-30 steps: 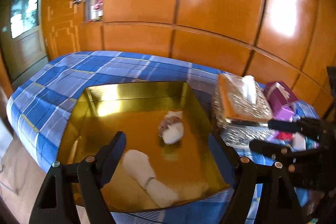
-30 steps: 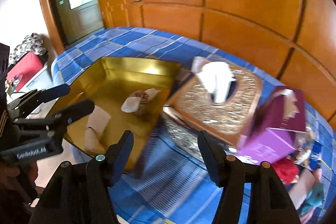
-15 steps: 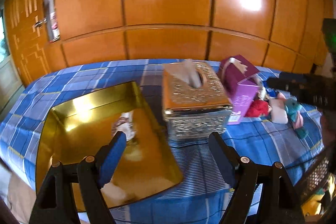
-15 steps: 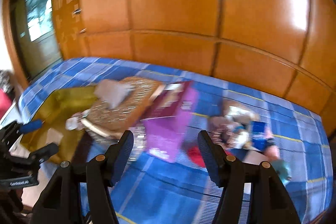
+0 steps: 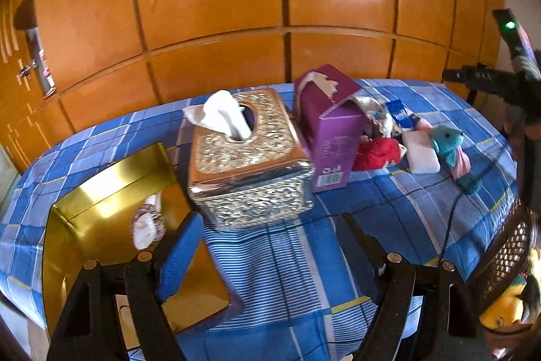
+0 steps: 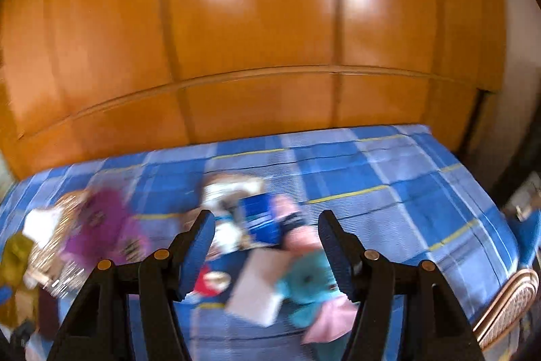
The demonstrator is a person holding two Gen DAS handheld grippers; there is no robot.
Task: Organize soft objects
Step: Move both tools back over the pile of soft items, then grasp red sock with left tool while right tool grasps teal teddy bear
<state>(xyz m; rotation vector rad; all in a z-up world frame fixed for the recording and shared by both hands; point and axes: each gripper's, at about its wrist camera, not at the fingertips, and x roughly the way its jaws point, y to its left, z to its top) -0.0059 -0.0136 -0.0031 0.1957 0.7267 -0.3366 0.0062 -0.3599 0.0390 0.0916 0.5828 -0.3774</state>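
Currently, in your left wrist view, the left gripper [image 5: 267, 246] hangs over the near edge of the bed [image 5: 389, 219], which is covered in a blue checked sheet; its fingers [image 5: 179, 254] stand wide with nothing between them. A gold tray [image 5: 111, 178] lies at the bed's left end, with a small white and patterned soft item [image 5: 147, 222] inside it. Just beside the tray's right wall stands a silver embossed tissue box [image 5: 250, 164], a white tissue [image 5: 219, 115] sticking up from its slot. A purple carton [image 5: 329, 137] leans against the tissue box's right side. Beyond the carton, toward the right end of the bed, the soft things lie in a loose pile: a red plush [image 5: 377, 153], a white pad [image 5: 421, 151], a teal plush toy [image 5: 448, 141] with pink cloth beneath it, and a blue packet [image 5: 402, 115]. Your other tool shows dark at the right edge of this view. A wicker basket [image 5: 507, 256] sits off the bed's near right corner. Orange wood panelling [image 5: 270, 5] backs the bed.

In your right wrist view, heavily blurred, the right gripper [image 6: 267, 237] hangs above that pile, fingers [image 6: 199, 247] spread and empty. Between them appear the blue packet [image 6: 260, 219], the white pad [image 6: 257, 286] and the teal plush toy [image 6: 307, 283]; the red plush [image 6: 206, 283] shows by the left-hand finger. The purple carton [image 6: 104, 222] smears toward the left end of the bed [image 6: 405, 192].
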